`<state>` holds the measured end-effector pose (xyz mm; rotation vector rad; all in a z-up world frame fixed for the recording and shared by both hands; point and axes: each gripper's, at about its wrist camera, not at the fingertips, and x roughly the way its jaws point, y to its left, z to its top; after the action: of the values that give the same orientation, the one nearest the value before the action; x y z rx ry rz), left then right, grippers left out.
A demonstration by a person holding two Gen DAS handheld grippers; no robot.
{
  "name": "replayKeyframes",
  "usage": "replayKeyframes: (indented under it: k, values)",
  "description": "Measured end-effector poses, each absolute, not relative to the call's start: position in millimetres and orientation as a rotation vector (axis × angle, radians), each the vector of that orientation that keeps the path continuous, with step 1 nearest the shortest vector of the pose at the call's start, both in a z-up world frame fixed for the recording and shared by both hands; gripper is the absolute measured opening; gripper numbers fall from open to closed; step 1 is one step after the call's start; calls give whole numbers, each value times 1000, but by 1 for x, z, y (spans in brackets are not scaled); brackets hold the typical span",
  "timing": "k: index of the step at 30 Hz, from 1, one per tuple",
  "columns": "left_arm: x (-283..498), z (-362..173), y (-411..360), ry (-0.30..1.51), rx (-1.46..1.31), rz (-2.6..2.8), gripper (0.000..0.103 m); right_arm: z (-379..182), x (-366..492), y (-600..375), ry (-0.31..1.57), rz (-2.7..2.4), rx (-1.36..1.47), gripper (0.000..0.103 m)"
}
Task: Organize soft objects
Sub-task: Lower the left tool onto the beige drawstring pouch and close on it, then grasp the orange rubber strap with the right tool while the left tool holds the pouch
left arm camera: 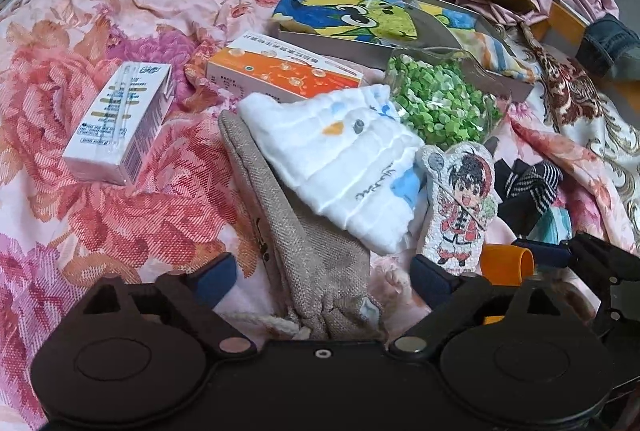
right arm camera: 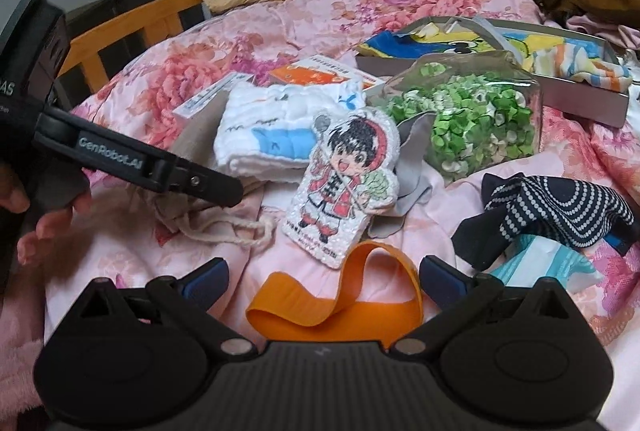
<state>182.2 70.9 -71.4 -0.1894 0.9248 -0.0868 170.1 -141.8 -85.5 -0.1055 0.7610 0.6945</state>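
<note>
Bedding printed with pink and red flowers [left arm camera: 132, 11] covers a bed strewn with small things, seen from two hand-held tools. In the left wrist view, a white carton [left arm camera: 120, 123] lies far left on the quilt, well apart from the rest. To its right an orange-and-white box [left arm camera: 288, 75] sits behind a folded white muslin cloth [left arm camera: 340, 159], which rests on a beige drawstring pouch [left arm camera: 304, 239]. The left tool [left arm camera: 324, 277] hangs low over the near end of that pouch with its blue-padded fingers [left arm camera: 216, 277] set wide apart, one on either side of the fabric; nothing is pinched. Right of the cloth lies a small plush cushion showing a cartoon boy in red [left arm camera: 458, 203], and beyond it a clear bag of green paper bits [left arm camera: 440, 99] leans against a shallow grey box holding a bright cartoon towel [left arm camera: 360, 19]. A black dotted sock [left arm camera: 532, 187] lies at the right. In the right wrist view, the left tool's black arm [right arm camera: 132, 163] reaches in from the left, gripped by a hand [right arm camera: 44, 219]. The right tool [right arm camera: 322, 277] also stands with its fingers spread, an orange elastic band [right arm camera: 340, 299] looped loosely on the quilt between them, not squeezed. A pale blue item [right arm camera: 548, 263] peeks out beneath the sock, near right.
</note>
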Motion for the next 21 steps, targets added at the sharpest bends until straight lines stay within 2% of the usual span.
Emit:
replayKeyframes:
  k: [1, 6, 14, 17, 21]
  values:
    - [182, -72, 70, 926, -178, -90, 85, -86, 170, -141, 763, 700, -116, 103]
    - [181, -72, 67, 935, -127, -81, 58, -86, 166, -139, 771, 728, -183, 103]
    - [180, -71, 71, 956, -138, -70, 46, -92, 164, -137, 790, 717, -286, 103]
    - [178, -69, 68, 967, -138, -82, 41, -91, 164, -139, 788, 720, -277, 100]
    - [174, -66, 63, 986, -136, -116, 39, -89, 167, -143, 781, 712, -252, 95]
